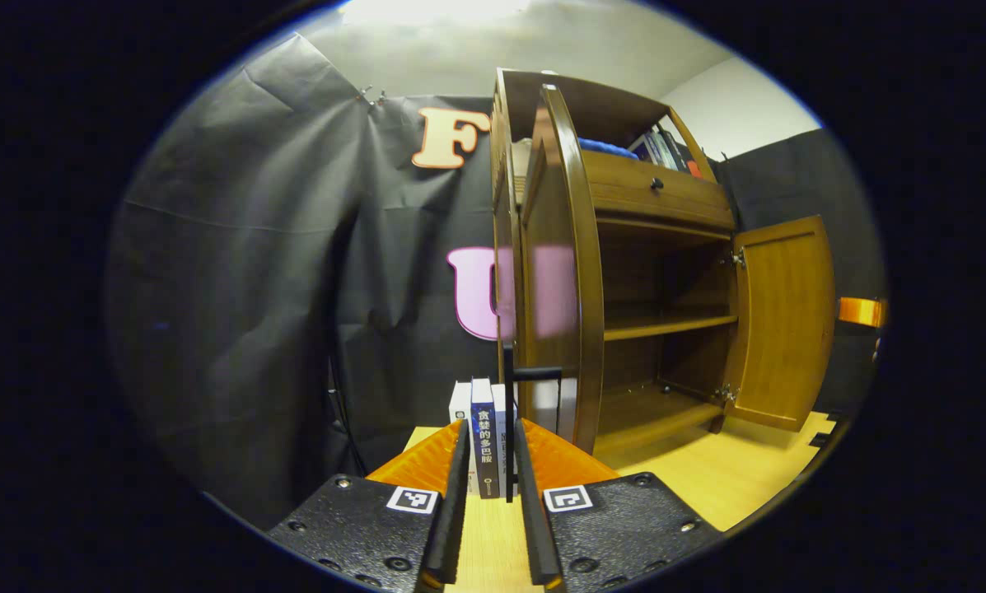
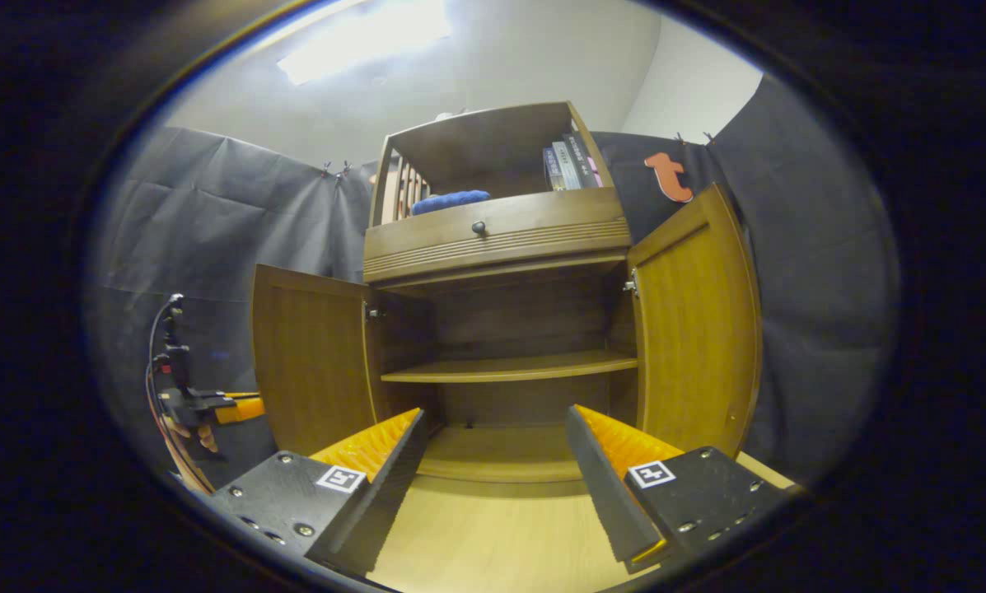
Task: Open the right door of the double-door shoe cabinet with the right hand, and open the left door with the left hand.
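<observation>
The wooden shoe cabinet stands on a light table with both doors swung wide. In the right gripper view the left door and right door flank the bare inner shelf. My right gripper is open in front of the cabinet's middle and holds nothing. In the left gripper view the left door shows edge-on, its dark handle just beyond my left gripper. That gripper has a narrow gap between its fingers with nothing in it. The right door hangs open farther off.
Upright books stand on the table left of the cabinet. A drawer with a dark knob sits above the doors. Its top shelf holds a blue cloth and more books. A hand and cables hold the left gripper.
</observation>
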Tool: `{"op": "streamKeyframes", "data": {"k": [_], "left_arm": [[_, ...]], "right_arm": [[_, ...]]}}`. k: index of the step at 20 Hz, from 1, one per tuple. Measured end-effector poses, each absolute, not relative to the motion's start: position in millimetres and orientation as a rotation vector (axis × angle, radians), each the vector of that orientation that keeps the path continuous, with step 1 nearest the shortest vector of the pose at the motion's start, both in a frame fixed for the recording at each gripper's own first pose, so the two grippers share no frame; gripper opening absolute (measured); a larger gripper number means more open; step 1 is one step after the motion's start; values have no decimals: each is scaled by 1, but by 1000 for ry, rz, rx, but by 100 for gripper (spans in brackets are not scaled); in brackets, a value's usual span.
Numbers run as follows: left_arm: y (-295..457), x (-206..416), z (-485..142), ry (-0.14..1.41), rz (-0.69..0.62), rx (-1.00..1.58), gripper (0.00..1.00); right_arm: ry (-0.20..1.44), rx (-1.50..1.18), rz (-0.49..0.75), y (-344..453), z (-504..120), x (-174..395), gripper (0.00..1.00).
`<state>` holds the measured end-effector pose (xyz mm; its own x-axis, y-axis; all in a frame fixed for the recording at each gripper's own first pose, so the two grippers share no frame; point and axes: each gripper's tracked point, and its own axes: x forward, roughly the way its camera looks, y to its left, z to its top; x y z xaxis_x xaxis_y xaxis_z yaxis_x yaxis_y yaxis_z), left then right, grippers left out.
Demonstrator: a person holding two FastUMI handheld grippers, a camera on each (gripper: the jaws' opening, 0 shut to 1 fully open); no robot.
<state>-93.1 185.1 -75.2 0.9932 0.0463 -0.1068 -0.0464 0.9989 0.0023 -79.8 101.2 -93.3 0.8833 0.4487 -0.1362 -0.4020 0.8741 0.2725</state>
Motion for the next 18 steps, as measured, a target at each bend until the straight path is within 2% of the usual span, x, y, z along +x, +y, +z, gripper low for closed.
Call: {"op": "streamKeyframes", "data": {"k": [3,5,7,9,14,18], "left_arm": [[190,-110,-60,73,101,18,51],[187,-116,-45,70,106,12,70],[180,-125,-26,33,114,25,85],[174,-136,-18,8,154,64,92],[136,-139,1,21,138,34,95],[110,-141,33,-40,156,11,94]], "right_arm": [[192,249,433,88,-92,-82,100],[185,252,429,83,-86,-81,100],[177,249,423,77,-81,-80,100],[166,236,418,70,-74,-81,100],[138,197,435,72,-56,-83,100],[112,171,444,72,-45,-84,100]]}}
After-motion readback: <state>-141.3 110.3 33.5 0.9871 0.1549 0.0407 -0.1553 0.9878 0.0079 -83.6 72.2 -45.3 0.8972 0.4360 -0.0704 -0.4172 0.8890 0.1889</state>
